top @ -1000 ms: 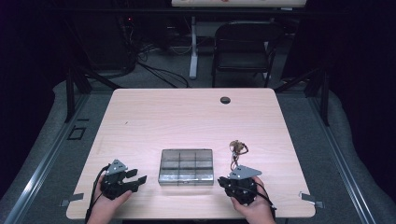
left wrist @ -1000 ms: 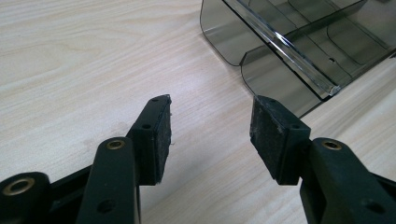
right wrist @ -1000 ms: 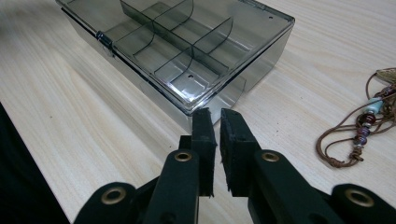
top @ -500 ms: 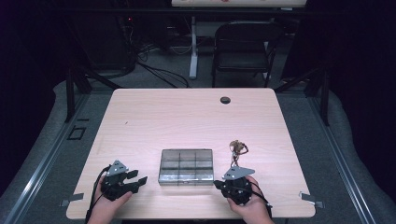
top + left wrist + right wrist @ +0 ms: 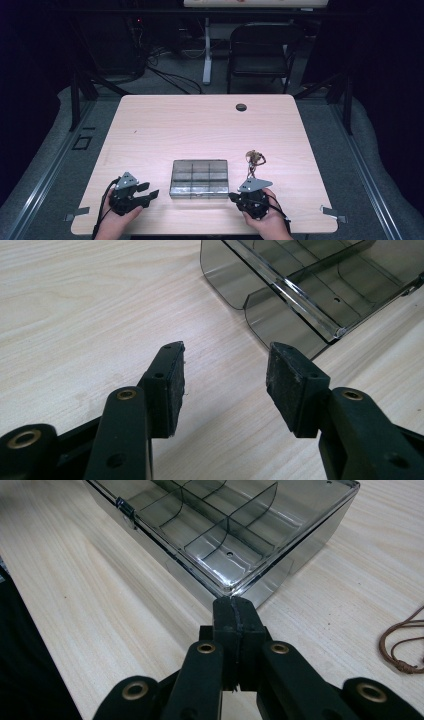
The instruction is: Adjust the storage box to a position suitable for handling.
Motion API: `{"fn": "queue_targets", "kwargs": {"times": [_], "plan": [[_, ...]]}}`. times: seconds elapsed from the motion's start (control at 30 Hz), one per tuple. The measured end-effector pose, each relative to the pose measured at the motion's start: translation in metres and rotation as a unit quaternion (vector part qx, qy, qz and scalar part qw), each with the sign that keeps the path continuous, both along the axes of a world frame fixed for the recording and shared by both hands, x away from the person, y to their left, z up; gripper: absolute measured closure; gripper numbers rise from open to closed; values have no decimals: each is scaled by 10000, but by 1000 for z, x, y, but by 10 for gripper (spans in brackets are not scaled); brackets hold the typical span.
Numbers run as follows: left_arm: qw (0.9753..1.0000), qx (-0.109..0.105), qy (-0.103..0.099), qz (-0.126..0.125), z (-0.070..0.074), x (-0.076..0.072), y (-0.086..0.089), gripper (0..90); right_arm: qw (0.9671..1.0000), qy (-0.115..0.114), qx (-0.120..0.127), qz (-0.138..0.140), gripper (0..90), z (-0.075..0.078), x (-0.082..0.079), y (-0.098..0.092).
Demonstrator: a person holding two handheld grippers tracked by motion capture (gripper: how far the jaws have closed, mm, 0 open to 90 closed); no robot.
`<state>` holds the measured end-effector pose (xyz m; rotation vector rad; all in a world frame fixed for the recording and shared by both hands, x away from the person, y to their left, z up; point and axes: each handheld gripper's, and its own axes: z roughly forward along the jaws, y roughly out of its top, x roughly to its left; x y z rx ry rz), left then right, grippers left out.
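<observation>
Left gripper (image 5: 150, 192): held low over the table (image 5: 200, 125) at its near edge, jaws pointing toward the box; they stand wide apart with bare wood between the pads (image 5: 172, 385), gripping nothing.
Left hand (image 5: 114, 222): comes in from the near edge and wraps the gripper's body from behind, with the grey plate on top tilted a little and the cable trailing back past the wrist.
Right gripper (image 5: 232, 196): jaws pressed together, pad against pad, with nothing between them (the seam shows plainly in the right gripper view); the joined tip (image 5: 233, 614) sits right at the near right corner of the box, whether touching it or just short I cannot tell.
Right hand (image 5: 270, 222): comes in from the near edge and cups the gripper from behind and below, turned so that the jaws point left toward the box.
Box (image 5: 199, 178): a smoky clear compartment box, lid shut, lying flat between the two grippers; just ahead of the left gripper's open jaws, and its corner (image 5: 280, 315) is apart from them.
Cord (image 5: 255, 160): a brown looped cord on the table just beyond the right gripper, apart from the box; it lies off to the right of that gripper's jaws (image 5: 402, 645).
</observation>
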<state>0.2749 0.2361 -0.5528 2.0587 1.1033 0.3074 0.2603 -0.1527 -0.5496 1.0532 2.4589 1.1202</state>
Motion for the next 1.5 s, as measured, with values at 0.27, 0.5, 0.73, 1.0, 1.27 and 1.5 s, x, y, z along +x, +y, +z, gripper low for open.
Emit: {"fn": "queue_targets", "kwargs": {"times": [0.27,0.5,0.73,1.0,1.27,1.5], "plan": [[10000,-2,-44,-45,1,-2,-3,497,9999,-31,95,-11,900,1,0,-1],[9999,-54,-60,-84,2,-2,-3,507,9999,-65,138,-22,899,2,0,-2],[9998,-135,-11,-150,4,-4,-6,515,9997,-98,215,-37,895,4,0,-2],[9995,-222,-55,-207,5,-7,-12,525,9995,-154,285,-43,892,6,0,-3],[9993,-260,-78,-267,8,-10,-16,569,9993,-183,323,-45,892,8,0,-3],[9988,-244,-80,-422,10,-13,-22,648,9989,-220,397,-75,885,9,0,-3]]}}
